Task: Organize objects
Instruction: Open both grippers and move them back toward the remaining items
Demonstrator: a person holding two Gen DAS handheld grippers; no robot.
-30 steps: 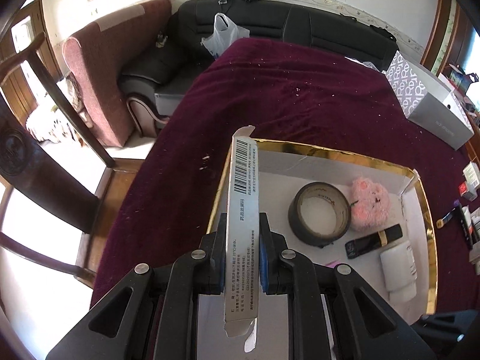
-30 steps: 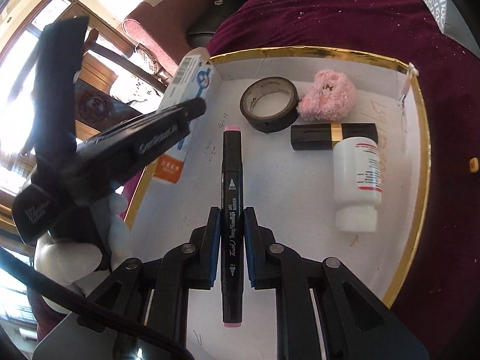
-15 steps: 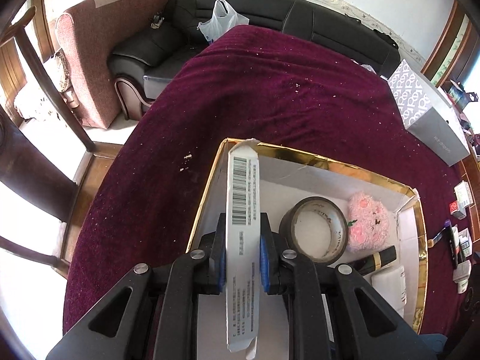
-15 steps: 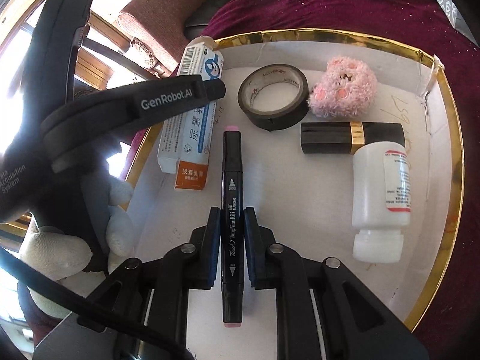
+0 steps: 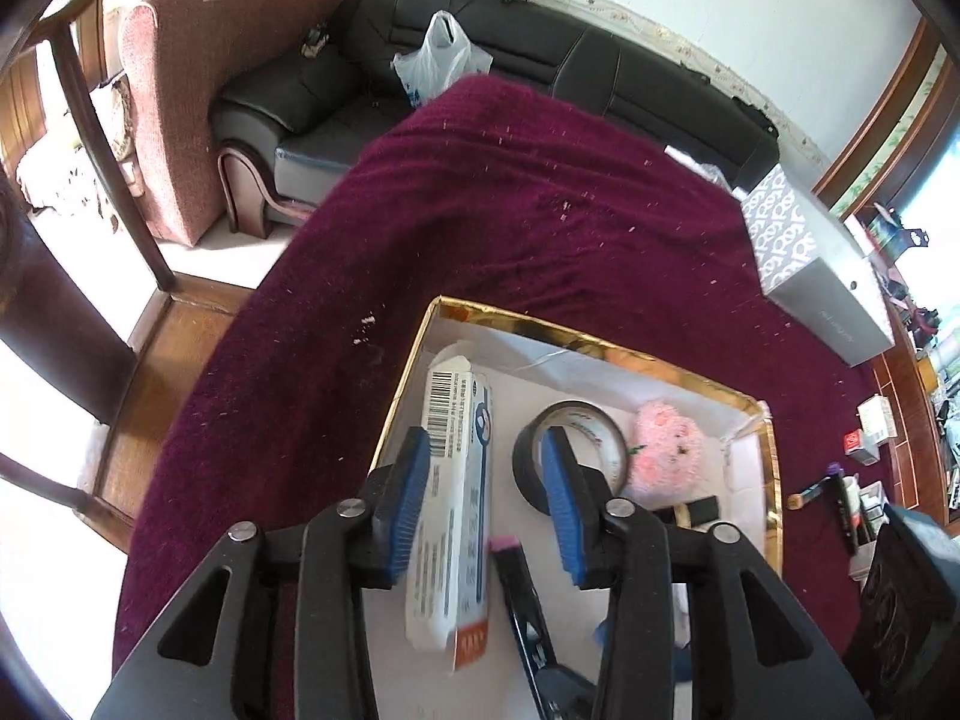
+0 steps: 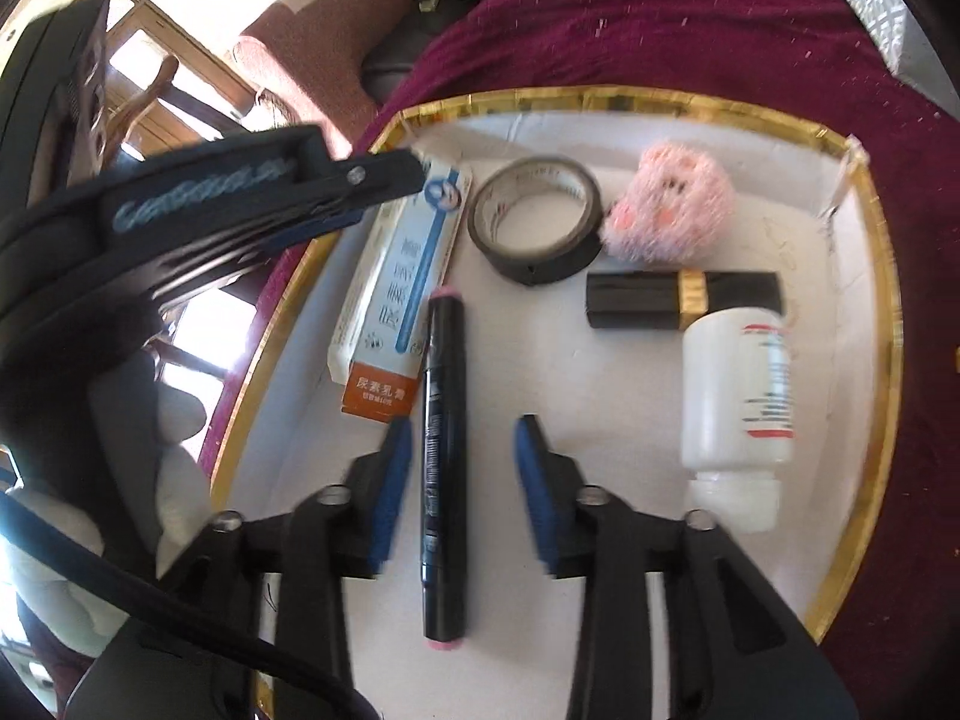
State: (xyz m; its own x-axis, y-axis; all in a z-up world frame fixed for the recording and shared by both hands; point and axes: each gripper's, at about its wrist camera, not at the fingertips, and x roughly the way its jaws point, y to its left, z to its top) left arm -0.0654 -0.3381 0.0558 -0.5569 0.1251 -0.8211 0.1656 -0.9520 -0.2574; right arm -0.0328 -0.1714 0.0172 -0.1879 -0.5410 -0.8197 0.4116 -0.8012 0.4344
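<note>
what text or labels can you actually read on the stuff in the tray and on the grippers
"尿素乳膏": orange end of the white ointment box.
Barcode, digits too small: the same box.
Large blue characters along the box: too distorted to read.
Marker print: blurred.
White bottle label: blurred.
Tape roll inner print: too small.
Logo on the left hand-held gripper: motion-blurred, unreadable.

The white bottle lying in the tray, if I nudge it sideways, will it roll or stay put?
The white bottle lies on its side and looks round, so it would probably roll. The tray's raised gold rim would likely stop it. It looks like plastic, so probably not fragile.
</note>
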